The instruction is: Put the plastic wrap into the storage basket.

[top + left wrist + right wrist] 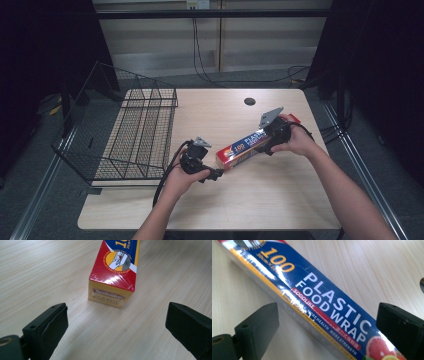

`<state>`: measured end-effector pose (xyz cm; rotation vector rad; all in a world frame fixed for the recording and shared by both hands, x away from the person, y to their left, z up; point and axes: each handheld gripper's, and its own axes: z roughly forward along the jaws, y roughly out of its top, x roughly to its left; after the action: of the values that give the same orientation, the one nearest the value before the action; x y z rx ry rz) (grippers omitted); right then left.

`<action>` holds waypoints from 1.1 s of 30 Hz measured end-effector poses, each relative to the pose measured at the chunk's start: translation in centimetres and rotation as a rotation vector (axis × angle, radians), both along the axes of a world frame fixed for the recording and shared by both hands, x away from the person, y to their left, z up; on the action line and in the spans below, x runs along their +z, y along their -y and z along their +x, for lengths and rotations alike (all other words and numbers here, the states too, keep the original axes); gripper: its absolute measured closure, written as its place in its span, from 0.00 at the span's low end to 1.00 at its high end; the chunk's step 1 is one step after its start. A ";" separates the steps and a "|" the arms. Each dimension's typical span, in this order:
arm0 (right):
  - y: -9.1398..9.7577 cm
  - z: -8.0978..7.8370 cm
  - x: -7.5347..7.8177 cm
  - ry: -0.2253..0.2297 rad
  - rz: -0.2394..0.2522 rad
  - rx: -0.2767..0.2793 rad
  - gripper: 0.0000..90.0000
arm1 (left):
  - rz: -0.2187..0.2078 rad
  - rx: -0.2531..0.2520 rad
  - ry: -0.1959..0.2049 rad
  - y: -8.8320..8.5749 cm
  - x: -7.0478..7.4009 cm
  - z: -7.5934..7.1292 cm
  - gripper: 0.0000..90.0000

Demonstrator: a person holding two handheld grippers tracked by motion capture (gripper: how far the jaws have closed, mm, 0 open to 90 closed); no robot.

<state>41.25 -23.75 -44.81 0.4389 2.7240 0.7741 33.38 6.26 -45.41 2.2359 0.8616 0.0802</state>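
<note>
food wrap box point(245, 146) lies flat on the tabletop point(280, 200), centre of the high view, long axis running lower left to upper right. long thin carton under glossy shrink film: likely light, stiff along its length, walls could dent if squeezed hard, film looks slippery. right gripper point(272, 134) sits over the upper-right end, fingers point(257, 327) spread either side of the box point(324, 307), not touching it as far as i can tell. left gripper point(216, 174) is just off the lower-left end, fingers point(47, 327) spread, yellow end face point(110, 296) ahead between them. best hold: across the narrow width near mid-length, moderate squeeze. wire basket point(135, 135) at centre left.
</note>
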 end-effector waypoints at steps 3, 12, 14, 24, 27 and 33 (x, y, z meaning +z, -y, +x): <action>-0.2 0.6 -0.4 0.012 0.025 0.024 0.05 | -0.003 -0.002 -0.006 -0.1 -0.1 0.0 0.05; -1.1 0.5 -1.9 0.006 -0.045 0.036 0.03 | -0.014 0.007 -0.004 -0.3 0.0 0.0 0.05; -1.5 -0.1 -1.5 -0.024 -0.099 0.051 0.12 | -0.010 0.003 -0.003 -0.5 0.3 0.1 0.05; -1.3 -2.6 0.0 -0.213 -0.047 -0.007 0.46 | -0.022 0.006 0.004 -0.6 1.1 -0.3 0.06; -0.8 -2.9 0.0 -0.208 -0.029 -0.030 0.41 | -0.020 0.008 0.014 -0.5 1.0 -0.4 0.06; -0.3 -3.7 -0.2 -0.226 -0.074 -0.074 0.38 | -0.018 0.004 0.015 -0.5 1.1 -0.4 0.06</action>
<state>37.53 -23.42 -45.00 0.6421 2.9126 0.6362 32.94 6.77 -44.33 2.2142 0.8560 0.0906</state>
